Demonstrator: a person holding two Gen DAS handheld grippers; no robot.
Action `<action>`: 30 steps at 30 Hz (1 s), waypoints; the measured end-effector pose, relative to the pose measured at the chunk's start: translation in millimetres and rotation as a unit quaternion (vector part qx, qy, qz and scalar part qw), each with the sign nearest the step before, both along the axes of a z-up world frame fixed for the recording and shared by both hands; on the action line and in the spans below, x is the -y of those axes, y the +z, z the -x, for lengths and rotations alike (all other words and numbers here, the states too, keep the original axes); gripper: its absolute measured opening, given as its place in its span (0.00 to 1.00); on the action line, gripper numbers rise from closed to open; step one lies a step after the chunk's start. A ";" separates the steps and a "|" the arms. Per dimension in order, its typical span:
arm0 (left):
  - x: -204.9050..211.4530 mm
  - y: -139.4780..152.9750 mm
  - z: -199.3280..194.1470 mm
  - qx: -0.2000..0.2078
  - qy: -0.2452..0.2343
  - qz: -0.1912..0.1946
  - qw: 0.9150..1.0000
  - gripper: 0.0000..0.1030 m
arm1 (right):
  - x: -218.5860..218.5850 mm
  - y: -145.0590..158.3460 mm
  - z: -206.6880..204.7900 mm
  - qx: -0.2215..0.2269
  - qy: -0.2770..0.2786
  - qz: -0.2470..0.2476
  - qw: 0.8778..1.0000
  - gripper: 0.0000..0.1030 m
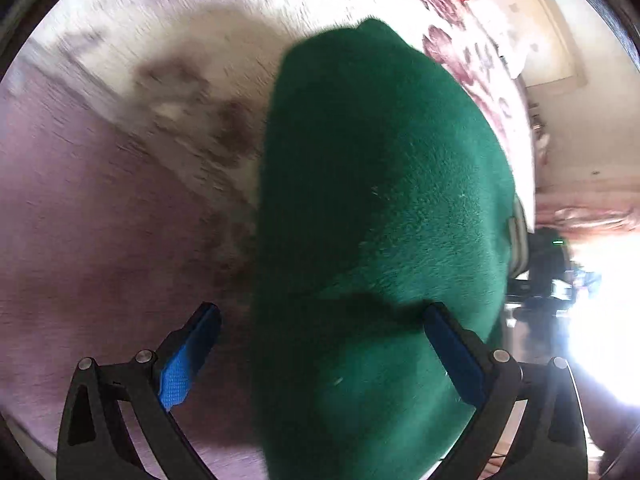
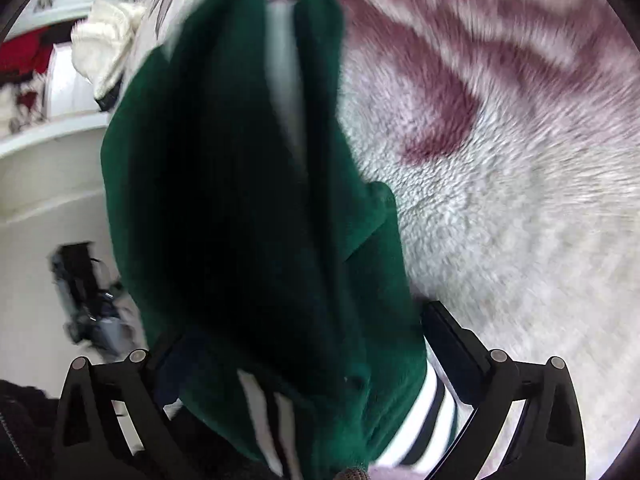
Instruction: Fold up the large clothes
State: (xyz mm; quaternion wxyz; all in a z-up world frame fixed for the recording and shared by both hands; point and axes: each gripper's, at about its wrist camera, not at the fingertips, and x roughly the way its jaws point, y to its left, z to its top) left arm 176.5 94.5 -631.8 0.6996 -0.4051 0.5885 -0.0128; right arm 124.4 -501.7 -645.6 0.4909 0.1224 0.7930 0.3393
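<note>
Your left gripper [image 1: 320, 354] has its fingers spread wide, the green garment [image 1: 384, 208] draped between them over the patterned blanket [image 1: 120, 200]. Your right gripper [image 2: 304, 344] stands wide too, green fabric bunched between its fingers.

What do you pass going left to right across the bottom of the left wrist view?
Blue-padded finger → pink plush blanket → green garment → second blue-padded finger.
</note>
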 end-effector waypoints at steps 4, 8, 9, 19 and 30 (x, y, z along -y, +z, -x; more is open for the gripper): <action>0.6 -8.8 -9.6 0.019 0.004 0.040 0.999 1.00 | -8.8 -13.2 -6.7 -0.013 0.025 -0.048 0.998 1.00; 2.0 -3.6 -15.0 0.027 -0.002 0.033 0.999 1.00 | -15.0 -18.4 -13.4 -0.036 0.016 -0.084 0.996 1.00; 2.5 -2.8 -16.9 0.028 0.000 0.031 0.999 1.00 | -22.0 -20.6 -15.6 -0.040 0.010 -0.095 0.995 1.00; -10.2 48.8 -5.3 0.050 0.009 -0.028 0.998 0.63 | -42.0 0.4 3.2 -0.066 -0.111 -0.166 0.978 0.56; -48.5 14.5 -44.5 0.026 -0.063 0.034 0.997 0.75 | -46.0 -41.3 50.4 -0.095 -0.215 -0.134 0.963 0.82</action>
